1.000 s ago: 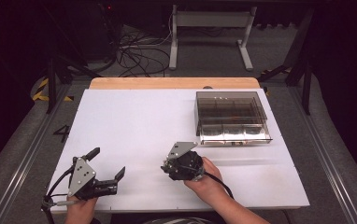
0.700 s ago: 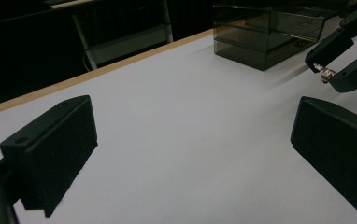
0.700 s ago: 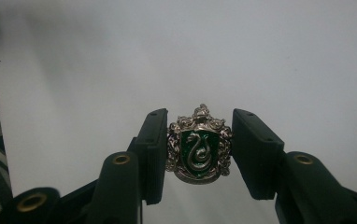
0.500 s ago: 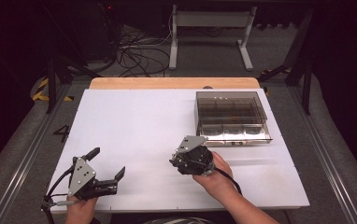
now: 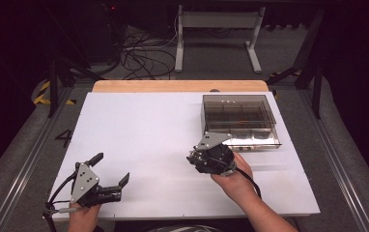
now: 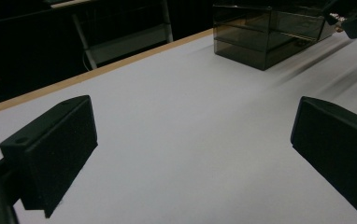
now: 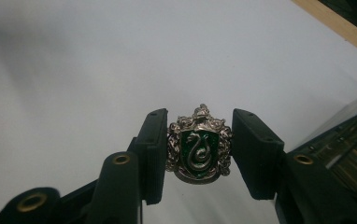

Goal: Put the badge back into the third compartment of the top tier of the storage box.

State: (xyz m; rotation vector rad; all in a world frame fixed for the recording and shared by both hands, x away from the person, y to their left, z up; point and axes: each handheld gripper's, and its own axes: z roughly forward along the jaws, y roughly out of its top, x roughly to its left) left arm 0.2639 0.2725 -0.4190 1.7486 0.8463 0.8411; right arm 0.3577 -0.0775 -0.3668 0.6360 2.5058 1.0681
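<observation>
Right gripper pinches a silver crest pin bearing a green snake shield, without readable writing, near the table's right edge beside the smoky organizer box. Left gripper rests spread at the near-left corner.

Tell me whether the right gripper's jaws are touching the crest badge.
Touching. The right gripper view shows the right gripper with both jaws pressed against the sides of the silver and green crest badge, no gap.
</observation>
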